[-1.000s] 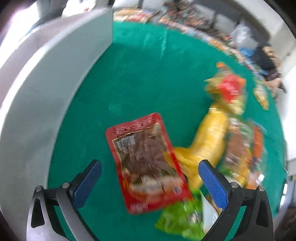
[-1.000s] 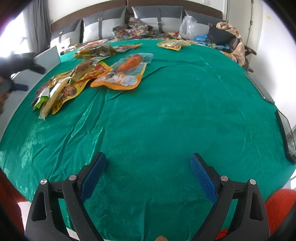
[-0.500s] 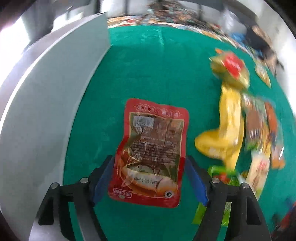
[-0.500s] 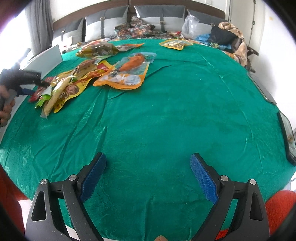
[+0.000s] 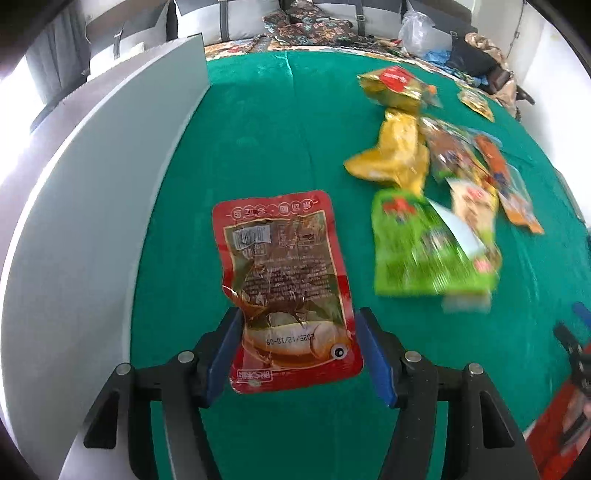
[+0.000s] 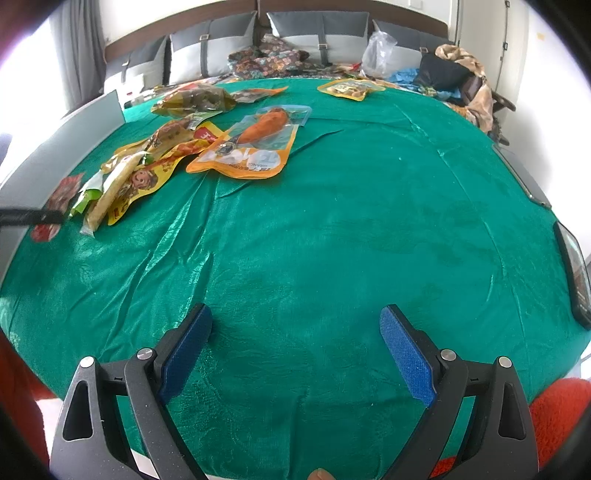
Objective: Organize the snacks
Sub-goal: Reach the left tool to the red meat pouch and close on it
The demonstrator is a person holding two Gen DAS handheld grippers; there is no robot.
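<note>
My left hand-held gripper (image 5: 299, 350) has just been closing — its pads now squeeze the bottom of the red packet (image 5: 284, 284), above the green cloth (image 5: 258, 129) near the grey box (image 5: 110, 184). My right hand-held gripper (image 6: 295, 350) hangs released over bare cloth — other snacks (image 6: 147, 173) lie well apart.

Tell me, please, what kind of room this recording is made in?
Probably a bedroom in a home. The green cloth seems to cover a bed, with a padded grey headboard behind it, patterned bedding bunched there, and a curtain at the bright window.
</note>
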